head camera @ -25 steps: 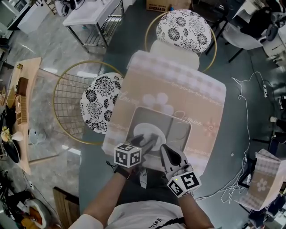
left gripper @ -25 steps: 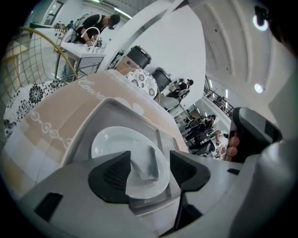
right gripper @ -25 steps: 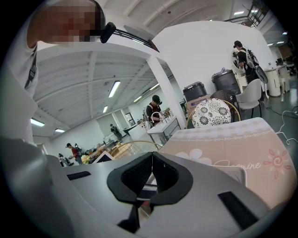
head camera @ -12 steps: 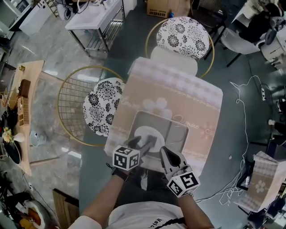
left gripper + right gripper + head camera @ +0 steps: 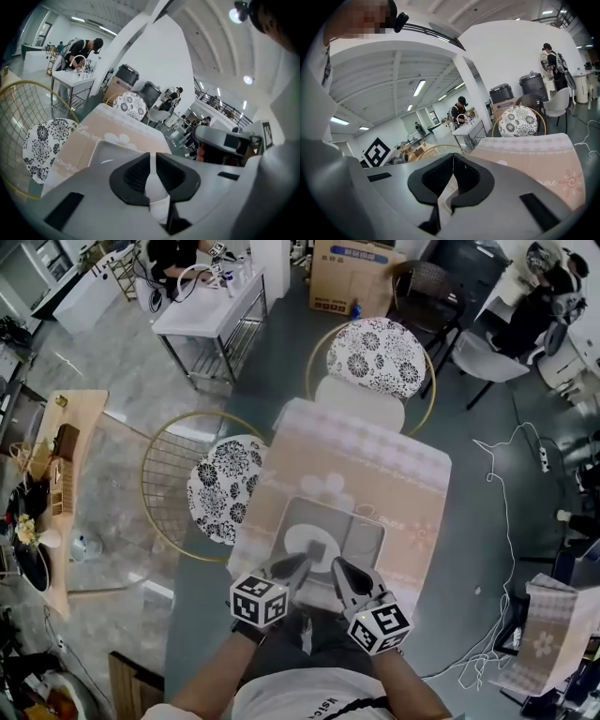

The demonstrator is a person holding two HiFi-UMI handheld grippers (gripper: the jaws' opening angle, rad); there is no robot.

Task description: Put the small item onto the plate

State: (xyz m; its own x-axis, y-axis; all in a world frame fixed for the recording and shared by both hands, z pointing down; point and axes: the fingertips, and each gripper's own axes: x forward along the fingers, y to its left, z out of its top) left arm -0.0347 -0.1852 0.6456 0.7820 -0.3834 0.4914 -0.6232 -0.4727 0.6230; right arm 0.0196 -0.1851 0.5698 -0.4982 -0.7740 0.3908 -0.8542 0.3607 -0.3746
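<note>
1 small item (image 5: pixel 316 548) lies on the plate (image 5: pixel 294 540) just beyond the left gripper (image 5: pixel 303 564), closing empty.

small grey item (image 5: pixel 316 548) lies on the round white plate (image 5: pixel 296 540).

A grey floor (image 5: pixel 473 540) lies under a cloth-covered worktop (image 5: pixel 375 460), with a gold wire chair (image 5: pixel 380 357) at its far end and a second chair (image 5: pixel 220 488) at its left. Beyond stand a white table (image 5: pixel 211 306) and a cardboard box (image 5: pixel 352 277). Strip lights (image 5: pixel 419 87) hang from a white ceiling.
</note>
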